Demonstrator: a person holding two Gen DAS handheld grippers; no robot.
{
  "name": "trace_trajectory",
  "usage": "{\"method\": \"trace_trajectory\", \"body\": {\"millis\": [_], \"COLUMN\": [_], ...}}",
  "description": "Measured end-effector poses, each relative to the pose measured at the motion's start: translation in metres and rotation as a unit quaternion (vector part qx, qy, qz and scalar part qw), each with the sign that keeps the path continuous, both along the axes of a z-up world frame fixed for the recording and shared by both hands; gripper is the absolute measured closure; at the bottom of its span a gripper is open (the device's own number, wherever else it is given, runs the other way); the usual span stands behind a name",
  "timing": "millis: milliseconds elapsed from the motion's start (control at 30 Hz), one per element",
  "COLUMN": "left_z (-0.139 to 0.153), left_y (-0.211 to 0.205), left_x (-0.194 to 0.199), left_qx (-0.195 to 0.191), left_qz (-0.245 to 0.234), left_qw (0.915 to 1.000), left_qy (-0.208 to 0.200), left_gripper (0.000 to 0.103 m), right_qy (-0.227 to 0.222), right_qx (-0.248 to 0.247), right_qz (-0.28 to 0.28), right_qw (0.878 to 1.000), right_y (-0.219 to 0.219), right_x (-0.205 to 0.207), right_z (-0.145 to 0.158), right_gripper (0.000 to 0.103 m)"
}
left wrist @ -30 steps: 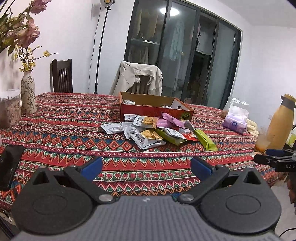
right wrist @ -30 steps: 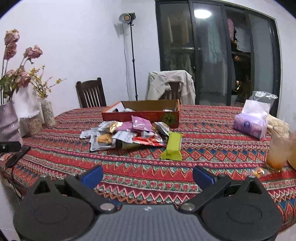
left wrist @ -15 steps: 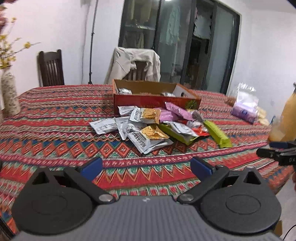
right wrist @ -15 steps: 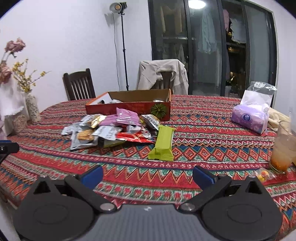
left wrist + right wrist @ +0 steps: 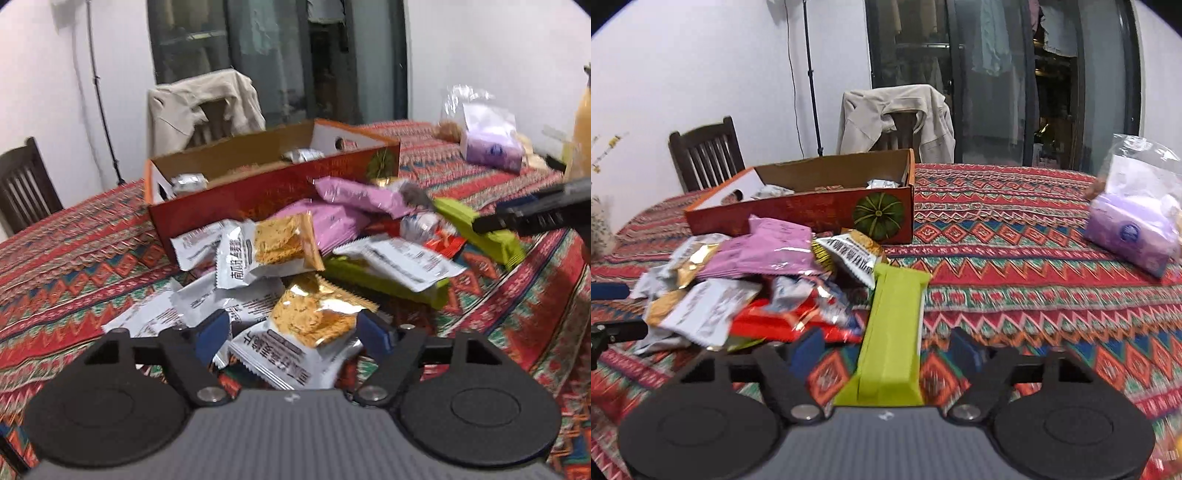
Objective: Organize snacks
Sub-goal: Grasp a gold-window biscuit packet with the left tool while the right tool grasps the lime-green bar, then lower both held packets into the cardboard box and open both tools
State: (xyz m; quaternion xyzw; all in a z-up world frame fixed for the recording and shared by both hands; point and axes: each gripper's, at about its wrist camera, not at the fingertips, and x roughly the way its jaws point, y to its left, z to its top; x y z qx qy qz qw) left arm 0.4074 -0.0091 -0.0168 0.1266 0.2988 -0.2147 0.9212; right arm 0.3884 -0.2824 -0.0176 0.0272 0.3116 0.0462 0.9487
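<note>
The left wrist camera sits low behind its jaws, close over the near edge of the snack pile (image 5: 295,258), facing across the surface (image 5: 74,258) toward the red cardboard box (image 5: 258,192) and the draped chair (image 5: 203,107). The right wrist camera looks along its own jaws from the pile's other side – directly above the green packet (image 5: 892,332) – toward the same box (image 5: 812,210) and chair (image 5: 897,114). Both views share the pile (image 5: 757,277), the box, the purple tissue pack (image 5: 491,147) (image 5: 1134,236) and the patterned cloth. Each view catches the opposite gripper at its edge – the right gripper (image 5: 535,218), the left gripper (image 5: 609,310)
</note>
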Motion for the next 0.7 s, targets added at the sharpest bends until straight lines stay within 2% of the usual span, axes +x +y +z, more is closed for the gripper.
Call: {"method": "trace_trajectory", "body": {"millis": [100, 167, 233, 267, 300, 333, 533, 700], "left_z": [-0.007, -0.01, -0.012, -0.012, -0.011, -0.01, -0.001, 0.011], "left_y": [0.002, 0.005, 0.007, 0.008, 0.009, 0.009, 0.02, 0.027], "left_x": [0.012, 0.015, 0.018, 0.018, 0.016, 0.014, -0.013, -0.057], "left_qx": [-0.001, -0.021, -0.05, -0.059, -0.066, -0.069, -0.12, -0.143], "left_qz": [-0.005, -0.015, -0.014, -0.012, -0.011, -0.004, 0.044, 0.067], "left_qw": [0.9999, 0.9993, 0.9976, 0.9969, 0.9966, 0.9964, 0.9895, 0.9852], "left_qy": [0.016, 0.028, 0.046, 0.049, 0.049, 0.049, 0.068, 0.067], "left_gripper": [0.028, 0.031, 0.042, 0.046, 0.056, 0.06, 0.062, 0.062], "right_qy": [0.013, 0.02, 0.019, 0.019, 0.018, 0.017, 0.014, 0.019], "right_qx": [-0.002, -0.002, 0.006, 0.01, 0.01, 0.009, -0.002, 0.005], "right_qz": [0.002, 0.002, 0.0, 0.0, -0.001, 0.0, -0.006, -0.007], "right_qw": [1.0, 1.0, 1.0, 1.0, 1.0, 1.0, 1.0, 1.0], "right_y": [0.002, 0.002, 0.0, 0.0, 0.0, 0.0, 0.0, -0.006], "right_x": [0.02, 0.028, 0.03, 0.031, 0.032, 0.031, 0.015, -0.023], "right_z": [-0.009, -0.015, -0.017, -0.018, -0.018, -0.018, -0.017, -0.015], "right_gripper": [0.047, 0.055, 0.055, 0.058, 0.06, 0.064, 0.069, 0.069]}}
